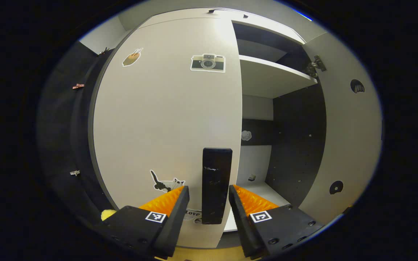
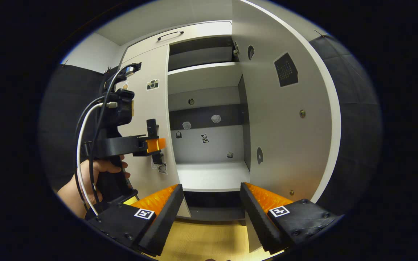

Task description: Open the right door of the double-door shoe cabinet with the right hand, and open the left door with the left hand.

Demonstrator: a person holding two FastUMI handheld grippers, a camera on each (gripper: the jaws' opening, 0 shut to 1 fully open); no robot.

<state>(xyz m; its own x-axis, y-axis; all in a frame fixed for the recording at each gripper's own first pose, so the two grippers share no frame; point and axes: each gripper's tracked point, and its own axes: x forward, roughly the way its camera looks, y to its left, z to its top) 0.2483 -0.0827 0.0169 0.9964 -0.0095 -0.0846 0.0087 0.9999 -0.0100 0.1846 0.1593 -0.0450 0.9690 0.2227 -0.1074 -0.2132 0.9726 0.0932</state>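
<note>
The white right door (image 2: 289, 119) stands swung open; the left gripper (image 1: 209, 203), jaws spread, straddles the closed white left door's (image 1: 165, 119) black bar handle (image 1: 216, 185); next, pinch and pull; the right gripper (image 2: 210, 208) hangs spread, empty.

just "love" – on a sticker (image 1: 193, 213) low on the left door (image 1: 165, 119)

Pale grey flat-panel left cabinet door (image 1: 158, 119) with a black upright bar handle (image 1: 215, 185) and a camera sticker (image 1: 208, 63); dark interior back panel (image 2: 205, 116); light yellowish wood floor (image 2: 201, 239).
</note>
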